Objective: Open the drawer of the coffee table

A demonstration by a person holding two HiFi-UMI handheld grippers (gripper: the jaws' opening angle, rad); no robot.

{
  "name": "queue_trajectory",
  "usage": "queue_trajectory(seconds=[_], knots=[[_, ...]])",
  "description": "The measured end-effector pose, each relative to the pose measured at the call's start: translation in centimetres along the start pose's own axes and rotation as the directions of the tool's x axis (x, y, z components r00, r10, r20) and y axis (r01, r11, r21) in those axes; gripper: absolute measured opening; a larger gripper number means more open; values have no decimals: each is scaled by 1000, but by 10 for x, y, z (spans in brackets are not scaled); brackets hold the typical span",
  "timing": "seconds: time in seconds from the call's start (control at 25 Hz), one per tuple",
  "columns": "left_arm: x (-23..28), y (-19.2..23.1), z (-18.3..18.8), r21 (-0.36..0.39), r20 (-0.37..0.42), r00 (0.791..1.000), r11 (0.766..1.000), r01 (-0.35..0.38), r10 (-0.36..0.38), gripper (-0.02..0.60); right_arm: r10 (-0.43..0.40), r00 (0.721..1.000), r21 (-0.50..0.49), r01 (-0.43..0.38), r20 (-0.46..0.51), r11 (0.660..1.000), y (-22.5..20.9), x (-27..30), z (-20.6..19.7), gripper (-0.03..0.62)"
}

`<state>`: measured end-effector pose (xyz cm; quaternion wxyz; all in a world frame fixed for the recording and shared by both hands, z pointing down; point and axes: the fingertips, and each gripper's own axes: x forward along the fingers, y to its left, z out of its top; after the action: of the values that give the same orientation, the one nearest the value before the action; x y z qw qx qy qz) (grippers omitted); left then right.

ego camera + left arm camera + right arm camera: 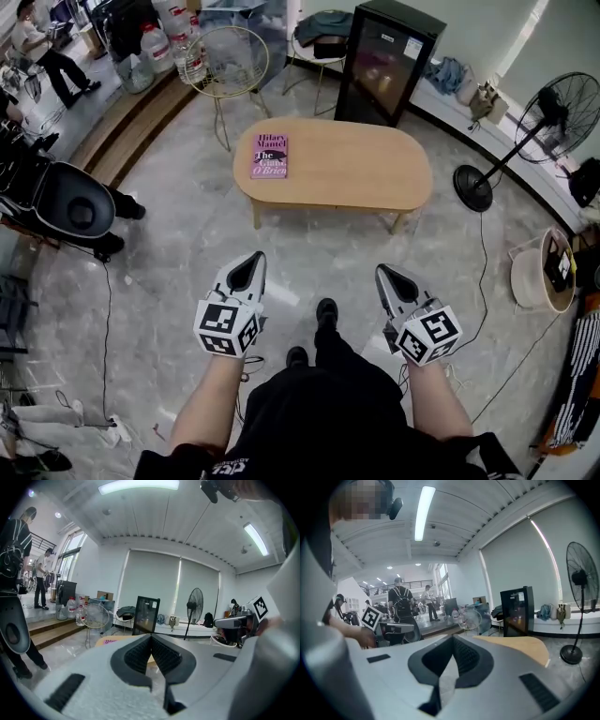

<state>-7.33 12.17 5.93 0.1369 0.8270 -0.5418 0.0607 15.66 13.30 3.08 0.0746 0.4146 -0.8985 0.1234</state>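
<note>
Coffee table (347, 173): one, one book (270, 156) on top; left gripper (251, 262), right gripper (386, 274) both closed, empty

Office lounge: coffee table (352, 171), drinks fridge (386, 58), fan (559, 116).

Short-sleeved black clothing (323, 412) marked with a line of white print (239, 467) is worn, and black shoes (326, 311) are seen on the feet. The left tongs (251, 261) and the right tongs (385, 274) are shaped as pale grey tapered shells lined with black ribbed pads (136, 656). Each is fitted with a white cube (225, 328) printed with black square markers.
</note>
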Motion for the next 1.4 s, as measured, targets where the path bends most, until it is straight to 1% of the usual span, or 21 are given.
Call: queue_trajectory(seconds=[0.12, 0.32, 0.48, 0.64, 0.8, 0.88, 1.0, 1.12, 1.24, 1.4], knots=[[36, 7, 16, 8, -5, 1000, 1000, -15, 15, 9, 17, 1000, 10, -17, 12, 1000, -32, 29, 11, 5], [92, 13, 35, 34, -44, 998, 999, -32, 34, 9, 52, 998, 24, -53, 27, 998, -86, 76, 31, 5], [124, 20, 44, 21, -68, 995, 997, -71, 73, 9, 61, 998, 67, -63, 28, 996, -126, 103, 39, 5], [146, 30, 49, 0, -82, 991, 994, -109, 108, 9, 77, 997, 88, -78, 10, 993, -146, 127, 38, 5], [166, 42, 49, -33, -83, 990, 993, -116, 113, 9, 107, 994, 109, -106, -3, 988, -154, 154, 36, 5], [174, 50, 48, -39, -78, 991, 993, -113, 110, 9, 123, 992, 93, -120, -26, 988, -155, 165, 33, 5], [184, 69, 45, -56, -74, 992, 993, -105, 100, 9, 122, 991, 46, -119, -58, 992, -154, 183, 34, 5], [194, 94, 42, -42, -69, 994, 996, -83, 80, 9, 97, 992, 12, -96, -79, 995, -149, 204, 33, 6], [203, 121, 34, -16, -77, 996, 999, -40, 39, 9, 49, 993, 5, -49, -109, 999, -141, 227, 22, 6], [210, 163, 26, -43, -71, 997, 999, -16, 13, 9, 3, 989, 11, -1, -146, 1000, -123, 262, 6, 6]])
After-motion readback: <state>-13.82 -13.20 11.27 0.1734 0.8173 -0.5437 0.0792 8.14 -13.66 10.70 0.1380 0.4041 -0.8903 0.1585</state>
